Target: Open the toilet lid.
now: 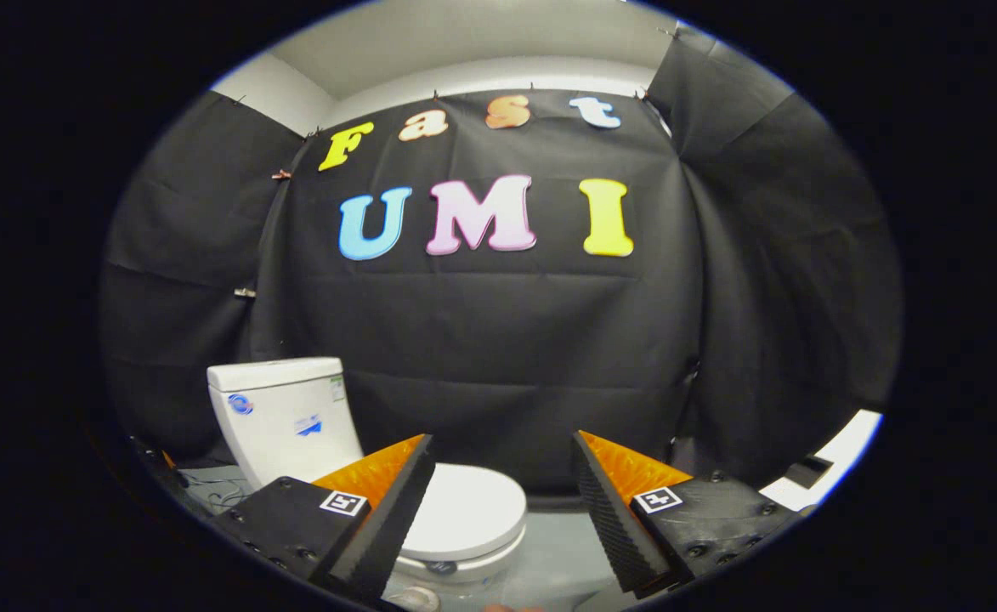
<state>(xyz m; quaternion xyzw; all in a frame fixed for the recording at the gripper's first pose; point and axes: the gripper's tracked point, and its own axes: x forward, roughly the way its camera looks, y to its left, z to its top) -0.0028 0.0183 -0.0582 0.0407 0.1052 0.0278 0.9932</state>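
Observation:
A white toilet stands on the floor below and ahead of me, its tank against the black cloth wall. Its white lid lies flat and closed over the bowl, partly hidden behind my left finger. My gripper hangs above the toilet's front, open wide with nothing between its fingers. The left finger overlaps the lid's near side; the right finger is off to the side of the bowl, over the floor. Neither finger touches the lid.
Grey floor spreads beside the toilet. Black cloth walls close the booth behind and to both sides. A white board with a small dark object lies beyond the right finger. Thin cables lie on the floor beside the tank.

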